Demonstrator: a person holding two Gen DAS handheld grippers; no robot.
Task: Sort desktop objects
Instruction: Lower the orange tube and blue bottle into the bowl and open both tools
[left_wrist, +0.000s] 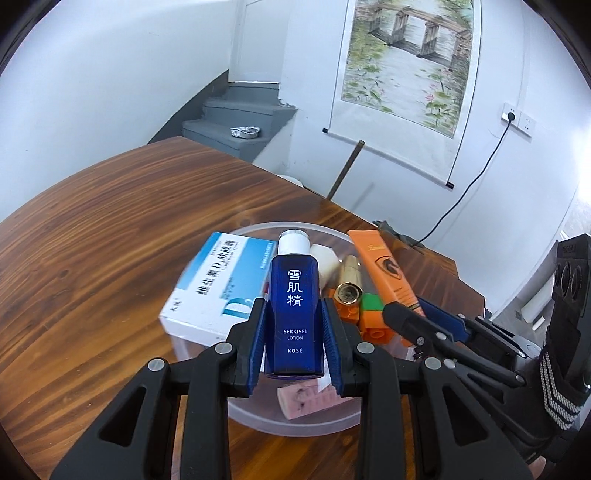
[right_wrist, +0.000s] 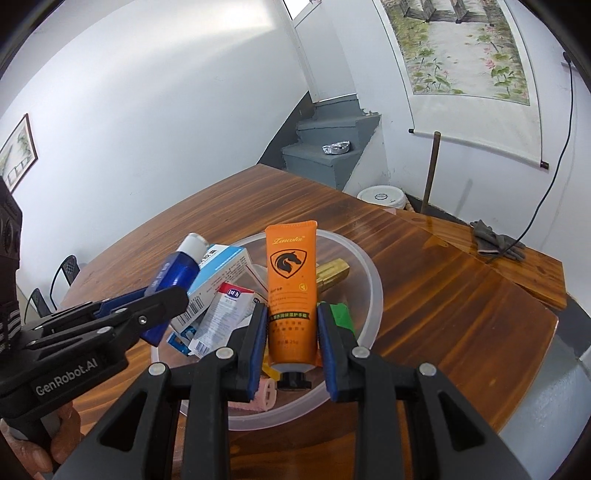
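Left wrist view: left tongs (left_wrist: 294, 325) clamped on blue lotion bottle (left_wrist: 294, 306), right tongs (right_wrist: 291, 343) on orange tube (right_wrist: 293, 295), both above clear bowl (right_wrist: 373, 295) holding box, lipstick, bricks; worktop (left_wrist: 92, 258) otherwise bare, sorting seemingly nearly done.

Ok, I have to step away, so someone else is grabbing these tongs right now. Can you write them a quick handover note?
Left tongs: shut on the blue lotion bottle, held over the clear bowl.
Right tongs: shut on the orange tube, cap down, over the same bowl.
In the bowl: white and blue box, gold lipstick, toy bricks, pink block, small packet.
Done: both items gripped.
Left: place both, then sort the rest.
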